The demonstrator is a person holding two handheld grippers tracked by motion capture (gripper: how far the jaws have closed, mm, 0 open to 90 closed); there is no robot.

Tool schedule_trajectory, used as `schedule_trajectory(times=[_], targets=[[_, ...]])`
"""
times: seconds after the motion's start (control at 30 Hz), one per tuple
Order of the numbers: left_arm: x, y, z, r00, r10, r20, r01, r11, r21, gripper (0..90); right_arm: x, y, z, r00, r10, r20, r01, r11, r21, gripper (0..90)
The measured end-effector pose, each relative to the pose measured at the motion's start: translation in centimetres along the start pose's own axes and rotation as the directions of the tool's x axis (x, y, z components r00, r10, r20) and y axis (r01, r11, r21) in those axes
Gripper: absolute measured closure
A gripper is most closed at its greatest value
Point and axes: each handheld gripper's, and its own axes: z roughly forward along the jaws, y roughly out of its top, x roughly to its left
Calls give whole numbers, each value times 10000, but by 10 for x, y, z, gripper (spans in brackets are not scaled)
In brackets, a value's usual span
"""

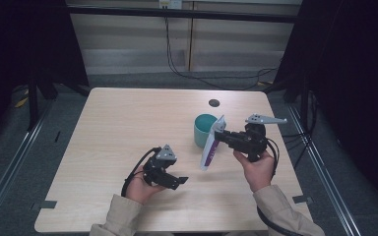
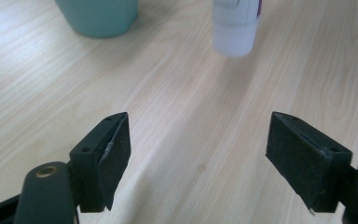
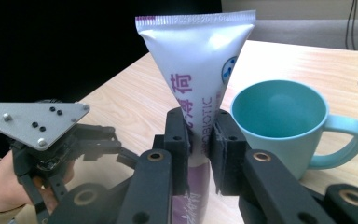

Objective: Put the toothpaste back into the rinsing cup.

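Note:
My right gripper (image 1: 220, 135) is shut on a white toothpaste tube (image 1: 210, 147) with purple print, held tilted, cap down, crimped end up. In the right gripper view the tube (image 3: 200, 74) stands clamped between the jaws of that gripper (image 3: 200, 140). A teal mug (image 1: 204, 130) stands just behind the tube, empty, with its handle (image 3: 342, 140) pointing right in that view. My left gripper (image 1: 179, 181) is open near the table's front, empty. In the left gripper view its jaws stand wide apart over bare wood, with the tube's cap (image 2: 235, 32) and the mug's base (image 2: 100, 16) ahead.
The light wooden table (image 1: 128, 123) has a round dark hole (image 1: 214, 103) behind the mug. Black cables run along the floor beyond the far edge. Dark frame posts stand at both sides.

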Motion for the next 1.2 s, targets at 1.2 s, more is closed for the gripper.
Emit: schedule_trajectory(times=[1.2], targets=[[9,-49,-1,9980,-1,-639,13,9998,189,174,-3,44,-10,9966,-660,494,716,9899,-1222,783]])
